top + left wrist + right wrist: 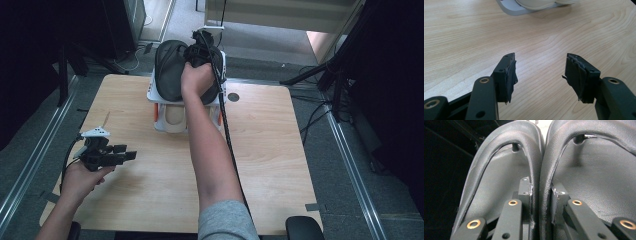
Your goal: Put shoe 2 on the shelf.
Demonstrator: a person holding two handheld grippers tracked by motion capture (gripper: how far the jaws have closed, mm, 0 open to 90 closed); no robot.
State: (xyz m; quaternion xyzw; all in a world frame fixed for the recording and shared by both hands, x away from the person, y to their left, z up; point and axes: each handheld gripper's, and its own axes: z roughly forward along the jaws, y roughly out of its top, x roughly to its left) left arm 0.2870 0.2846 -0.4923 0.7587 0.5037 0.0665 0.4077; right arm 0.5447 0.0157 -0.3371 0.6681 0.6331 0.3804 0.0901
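Right tongs (540, 195): clamped on the touching inner edges of two black slippers (172, 67), one jaw inside each; held at the desk's far edge above the white rack (159, 92)
Left tongs (540, 75): wide apart, nothing between them; hovering over the bare wooden desk (150, 195), near-left side
Rack: holds a cream shoe (175, 117) on its lower level
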